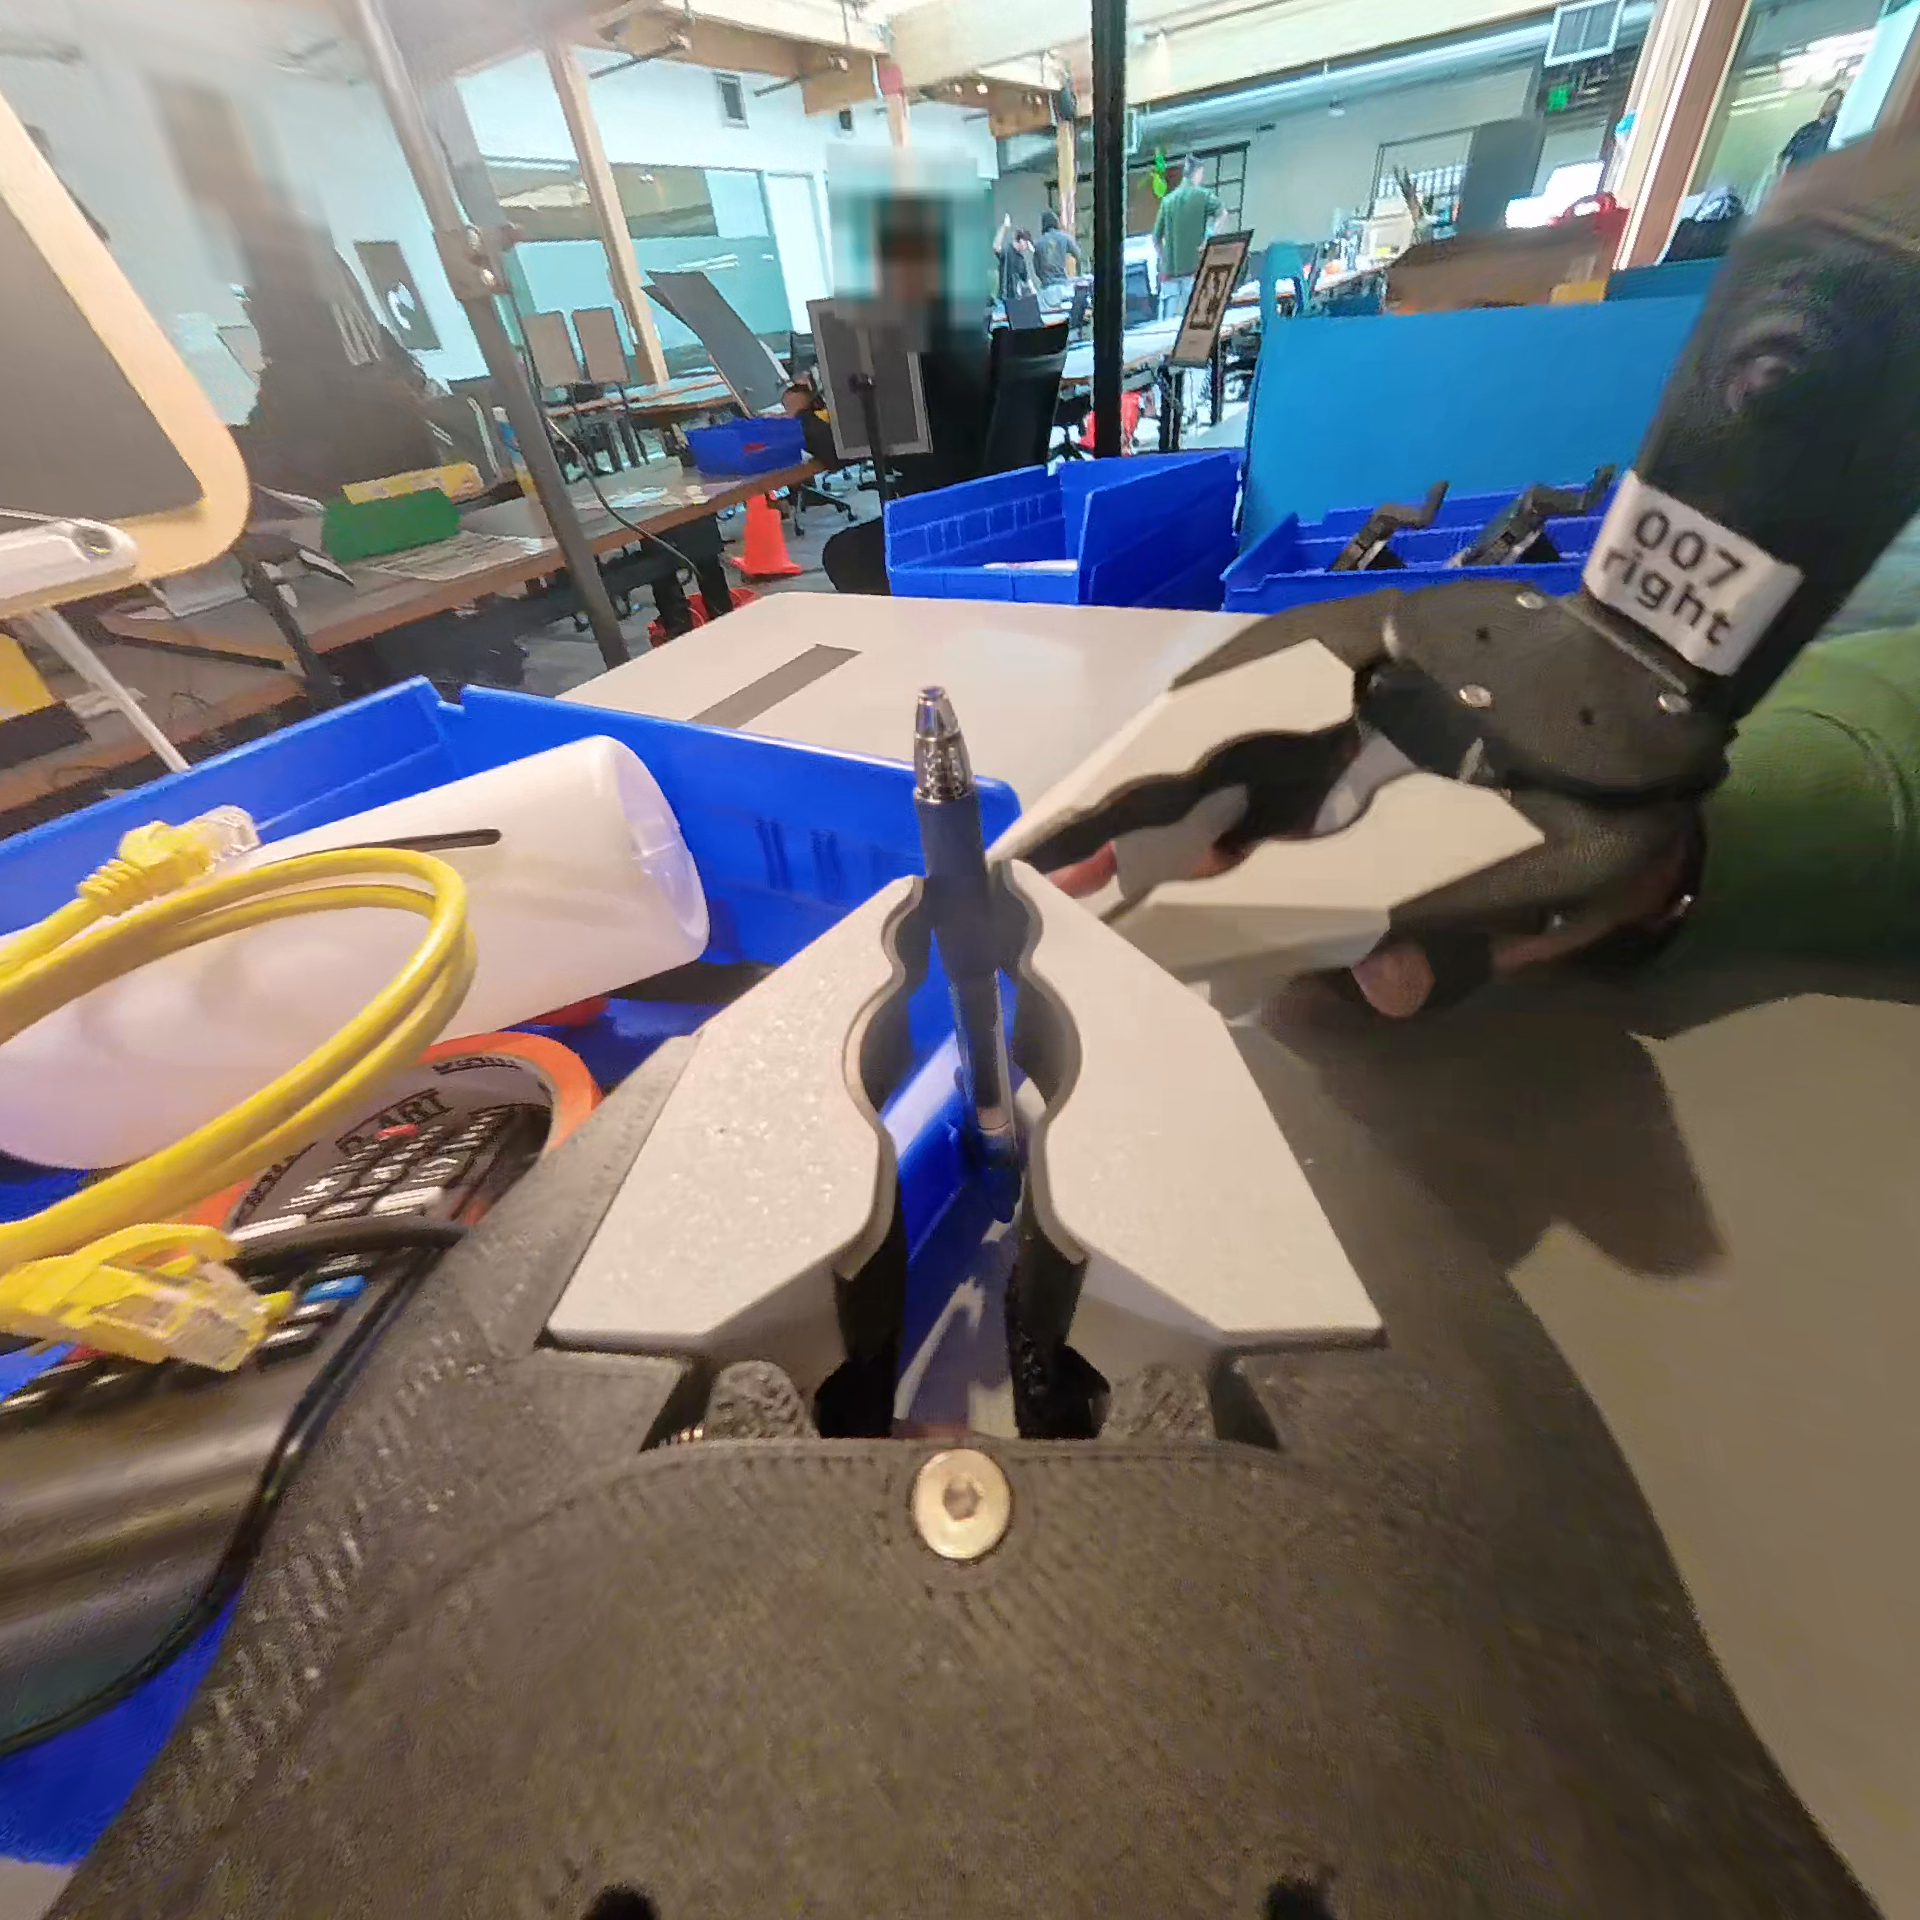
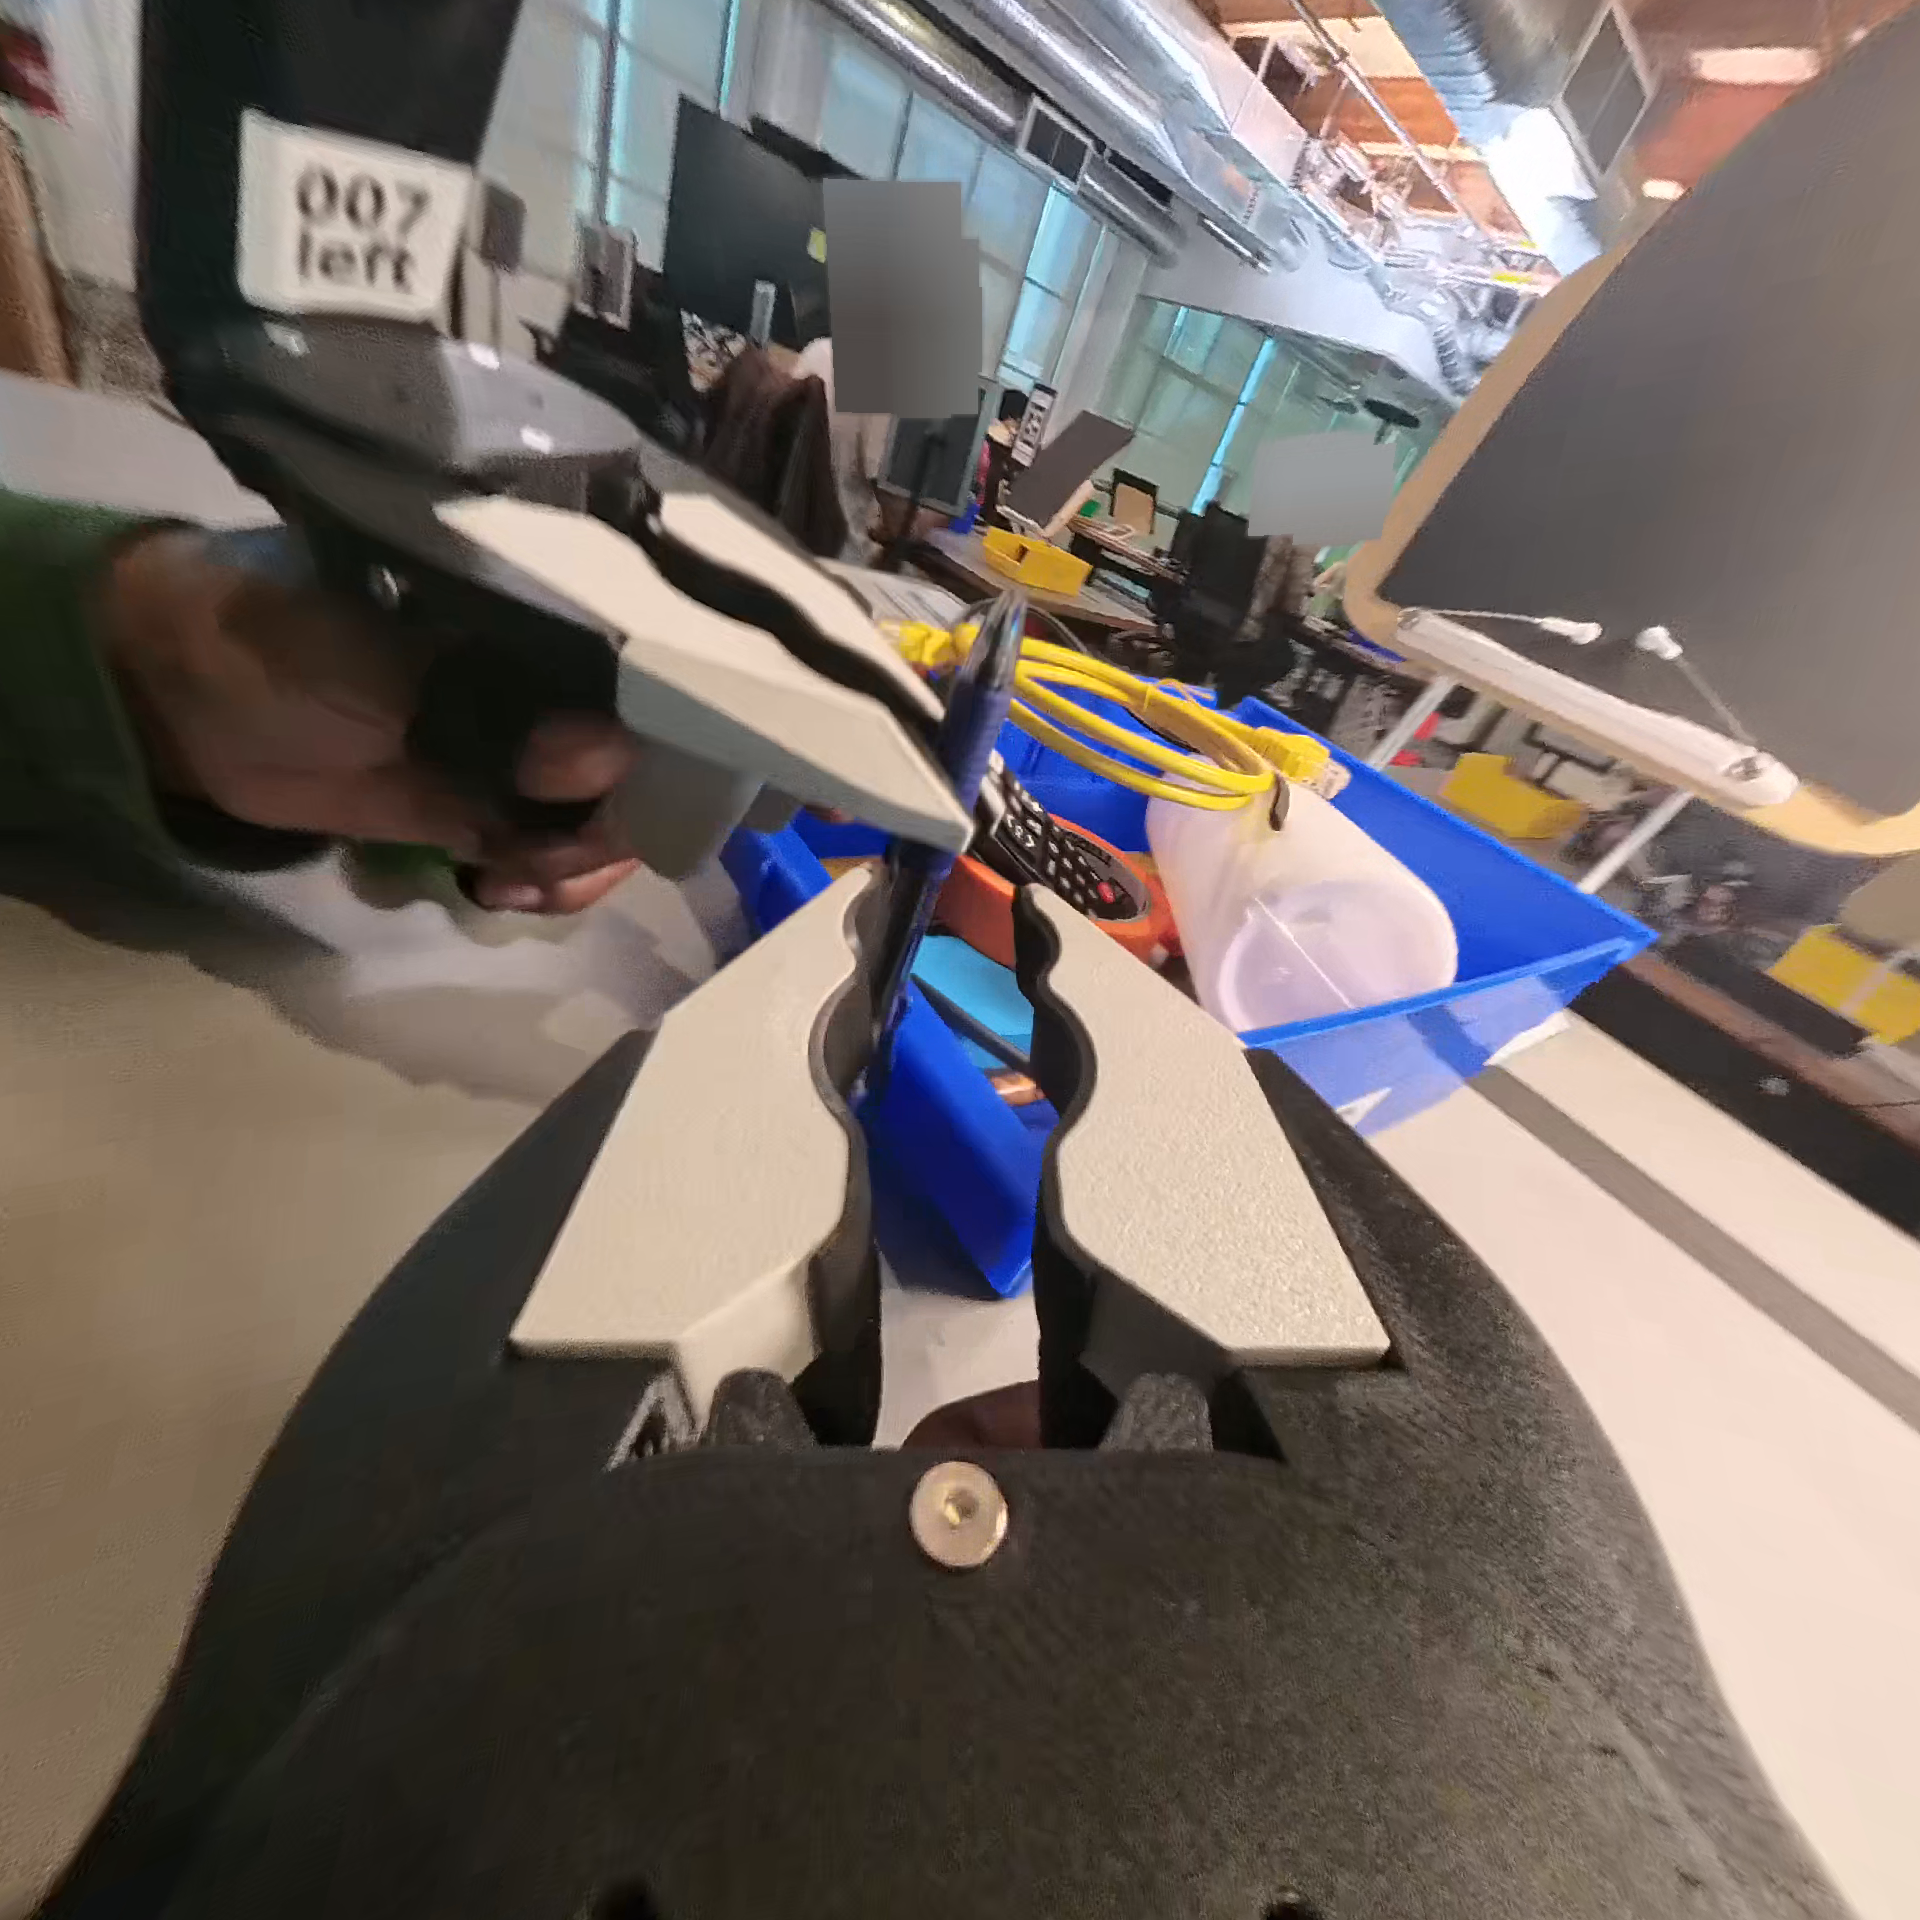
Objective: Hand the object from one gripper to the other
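Left hand-held gripper (image 1: 961, 894) is clamped near its tips on the slim blue pen with a chrome tip (image 1: 961, 935), which stands almost upright above the blue plastic bin (image 1: 790, 821). Our right hand-held gripper (image 2: 940, 904) is parted only narrowly, and the pen's lower barrel already passes between its grey fingers (image 2: 727, 1122), close to one of them; we cannot tell if it touches. We judge the handover is not complete. The risk is timing: if the left releases before the right closes, the thin pen may slip down into the bin, among the yellow cable (image 1: 260, 997) and the white plastic cylinder (image 1: 416, 935). An off-centre grip could also tilt the pen.
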`<state>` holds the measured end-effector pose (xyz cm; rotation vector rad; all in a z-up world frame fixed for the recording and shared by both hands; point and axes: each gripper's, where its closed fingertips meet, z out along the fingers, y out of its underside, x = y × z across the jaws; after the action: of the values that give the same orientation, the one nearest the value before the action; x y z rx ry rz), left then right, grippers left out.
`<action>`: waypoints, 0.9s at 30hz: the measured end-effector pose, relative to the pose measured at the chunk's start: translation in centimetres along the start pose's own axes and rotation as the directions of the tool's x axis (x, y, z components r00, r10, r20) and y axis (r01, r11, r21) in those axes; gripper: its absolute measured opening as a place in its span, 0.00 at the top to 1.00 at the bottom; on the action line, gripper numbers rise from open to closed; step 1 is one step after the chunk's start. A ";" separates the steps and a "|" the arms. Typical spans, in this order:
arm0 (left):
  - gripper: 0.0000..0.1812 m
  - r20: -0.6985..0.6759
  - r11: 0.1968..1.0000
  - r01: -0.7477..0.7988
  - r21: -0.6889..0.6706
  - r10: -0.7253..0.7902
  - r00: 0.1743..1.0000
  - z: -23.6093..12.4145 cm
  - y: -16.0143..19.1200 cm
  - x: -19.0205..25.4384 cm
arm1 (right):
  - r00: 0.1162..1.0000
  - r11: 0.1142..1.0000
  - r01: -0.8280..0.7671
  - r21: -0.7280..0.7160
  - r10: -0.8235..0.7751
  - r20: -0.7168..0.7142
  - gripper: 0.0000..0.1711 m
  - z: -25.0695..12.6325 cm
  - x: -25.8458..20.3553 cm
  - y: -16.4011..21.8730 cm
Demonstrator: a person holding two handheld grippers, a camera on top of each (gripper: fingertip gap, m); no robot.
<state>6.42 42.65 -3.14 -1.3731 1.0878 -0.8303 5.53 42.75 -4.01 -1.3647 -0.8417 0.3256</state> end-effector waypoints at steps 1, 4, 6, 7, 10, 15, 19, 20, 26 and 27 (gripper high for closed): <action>0.93 -0.009 1.000 0.006 -0.008 -0.006 1.000 0.1 0.2 0.2 | 0.999 0.999 -0.038 0.013 0.038 0.022 0.86 -0.1 0.1 -0.2; 0.93 -0.034 0.999 0.044 -0.013 -0.045 0.998 0.3 0.4 0.5 | 0.990 0.993 -0.120 0.019 0.118 0.078 0.84 -0.3 0.2 -0.3; 0.93 -0.045 0.998 0.062 -0.019 -0.063 0.997 0.3 0.4 0.5 | 0.983 0.987 -0.158 0.021 0.156 0.096 0.84 -0.4 0.4 -0.4; 0.93 -0.043 0.998 0.058 -0.017 -0.059 0.997 0.3 0.3 0.4 | 0.980 0.984 -0.174 0.032 0.169 0.106 0.84 -0.6 0.4 -0.6; 0.94 -0.029 0.999 0.039 -0.025 -0.040 0.999 0.2 0.4 -0.2 | 0.963 0.970 -0.234 0.068 0.222 0.149 0.84 -1.0 0.6 -1.2; 0.94 -0.062 0.997 0.073 -0.037 -0.075 0.995 0.3 1.0 0.0 | 0.936 0.943 -0.325 0.073 0.310 0.164 0.84 -1.3 1.3 -1.1; 0.93 -0.091 0.996 0.082 -0.030 -0.084 0.992 0.1 1.3 0.4 | 0.926 0.933 -0.351 0.076 0.334 0.176 0.84 -1.5 1.4 -1.1; 0.93 -0.091 0.996 0.080 -0.036 -0.083 0.992 0.1 1.3 0.4 | 0.923 0.932 -0.356 0.073 0.338 0.182 0.84 -1.5 1.3 -1.1; 0.93 -0.084 0.999 -0.010 -0.032 0.007 0.996 0.0 1.3 0.5 | 0.908 0.920 -0.386 0.065 0.367 0.201 0.84 -1.4 0.9 -1.3; 0.93 -0.086 0.999 -0.012 -0.031 0.009 0.996 0.0 1.3 0.6 | 0.904 0.917 -0.395 0.064 0.375 0.204 0.84 -1.5 0.8 -1.3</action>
<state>6.43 42.18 -4.45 -1.3672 1.1773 -0.8745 6.77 41.91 -2.49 -1.4133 -0.6919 0.8082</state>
